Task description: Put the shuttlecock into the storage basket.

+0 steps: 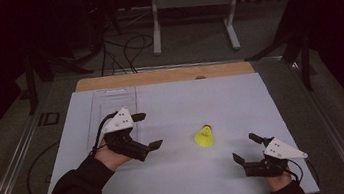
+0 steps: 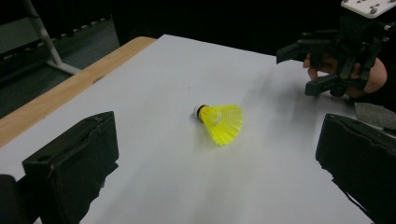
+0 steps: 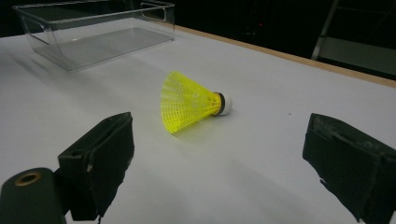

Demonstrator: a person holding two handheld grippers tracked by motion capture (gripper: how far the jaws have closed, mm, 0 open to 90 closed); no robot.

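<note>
A yellow shuttlecock [image 1: 204,137] lies on its side on the white table [image 1: 175,101], right between the two grippers and touched by neither. Its white cork tip points toward the far edge of the table, and the mesh skirt flares toward the person.

Left gripper [image 1: 147,130] sits to the left of the shuttlecock, held in the left hand [image 1: 112,158], and its jaws are spread wide with nothing between them. In the left gripper view the two black pads stand far apart at the bottom corners, the shuttlecock [image 2: 218,122] lying out ahead of them on bare table, clearly apart from both.

Right gripper [image 1: 246,148] is down near the front right of the table, jaws also gaping wide and empty. From the right gripper view, the shuttlecock [image 3: 190,101] rests ahead of the gap between the pads, closer to the left one but not in contact. The right gripper [image 2: 314,67] shows across the table in the left gripper view too, fingers parted.

A clear plastic bin [image 3: 98,32] stands at the far left of the table, well apart from the shuttlecock.
</note>
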